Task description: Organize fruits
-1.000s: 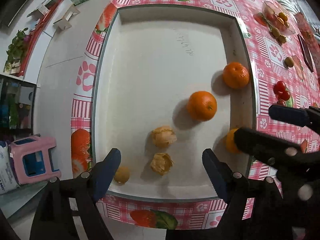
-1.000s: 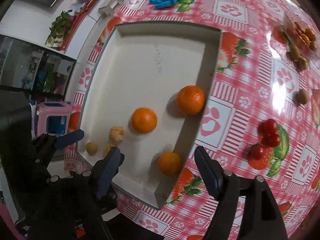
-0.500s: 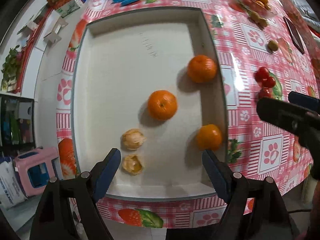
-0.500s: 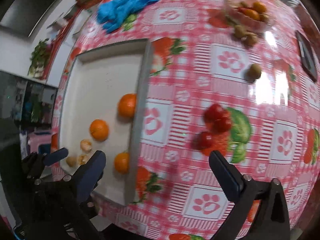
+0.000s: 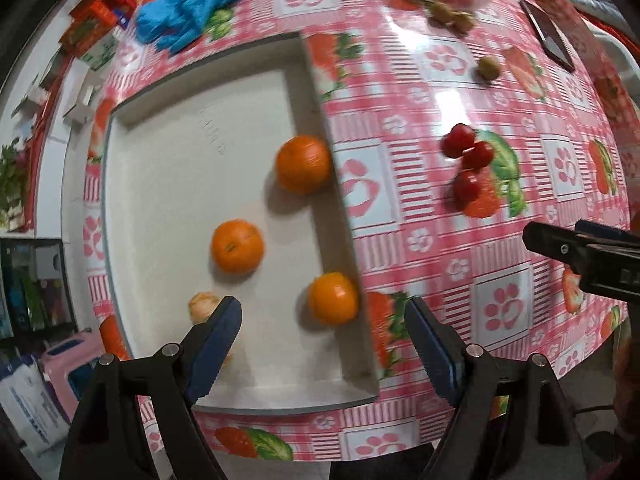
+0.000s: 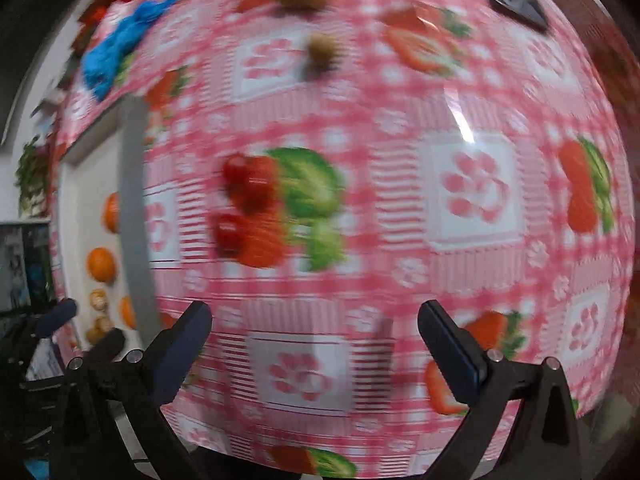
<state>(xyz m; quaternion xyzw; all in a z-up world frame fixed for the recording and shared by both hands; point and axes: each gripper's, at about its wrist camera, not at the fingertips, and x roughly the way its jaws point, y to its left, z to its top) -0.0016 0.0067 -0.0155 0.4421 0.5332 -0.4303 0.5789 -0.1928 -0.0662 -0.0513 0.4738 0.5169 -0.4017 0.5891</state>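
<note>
three oranges [image 5: 237, 246] in the tray [image 5: 168, 152], three cherry tomatoes [image 5: 466, 162] outside; both hand-held grippers [image 5: 322, 334] [image 6: 314, 344] spread, empty.

Lighting: bright, even, from overhead. Oranges [image 5: 237, 246] cast soft shadows toward lower left on the white tray [image 5: 168, 168]. Glare: white streaks on the glossy tablecloth [image 6: 460, 128]. Blur: mild in left wrist view; heavy motion smear in right wrist view, where the red fruits [image 6: 248, 200] are possibly tomatoes. Distortion: strong fisheye bulge, dark vignetted corners.
</note>
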